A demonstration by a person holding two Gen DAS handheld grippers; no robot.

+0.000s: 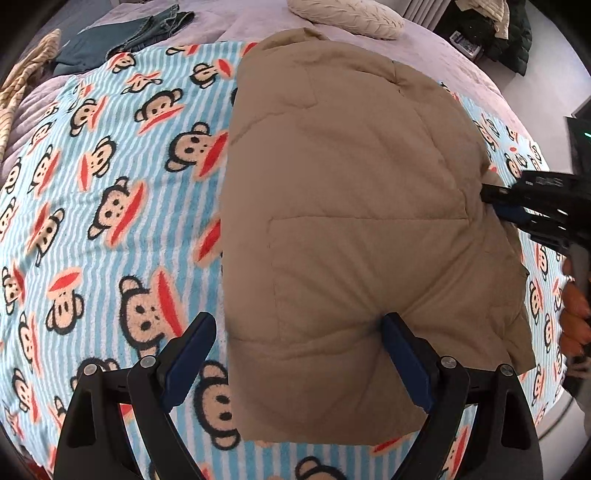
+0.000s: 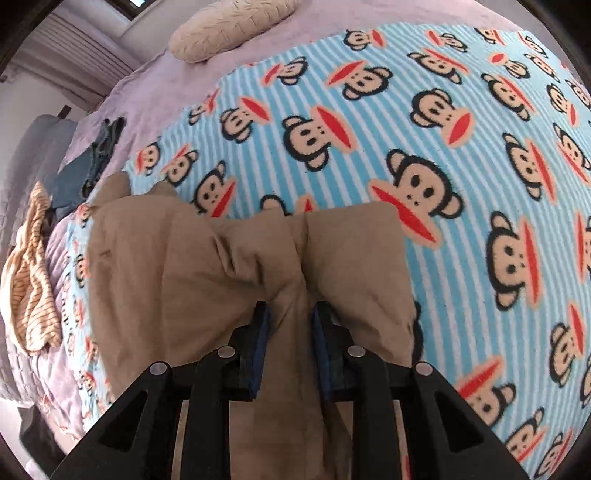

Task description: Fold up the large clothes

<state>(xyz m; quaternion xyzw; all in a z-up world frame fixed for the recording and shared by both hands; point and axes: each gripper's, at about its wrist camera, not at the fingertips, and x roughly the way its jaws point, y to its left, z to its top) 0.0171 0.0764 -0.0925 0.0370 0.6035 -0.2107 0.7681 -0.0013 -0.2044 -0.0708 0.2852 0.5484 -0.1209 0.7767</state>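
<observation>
A tan padded jacket (image 1: 343,206) lies folded on the monkey-print striped blanket (image 1: 110,192). My left gripper (image 1: 299,332) is open over the jacket's near edge, its right finger (image 1: 402,354) pressing into the fabric and its left finger over the blanket. My right gripper (image 2: 290,314) is shut on a bunched fold of the jacket (image 2: 229,266) at its right edge. It also shows in the left wrist view (image 1: 495,197), pinching the jacket's side.
A cream pillow (image 1: 347,16) lies at the bed's far end. Dark teal clothes (image 1: 122,37) and a striped garment (image 1: 22,85) lie at the far left on the lilac bedspread (image 2: 144,85). Dark clothing is piled at the far right (image 1: 513,33).
</observation>
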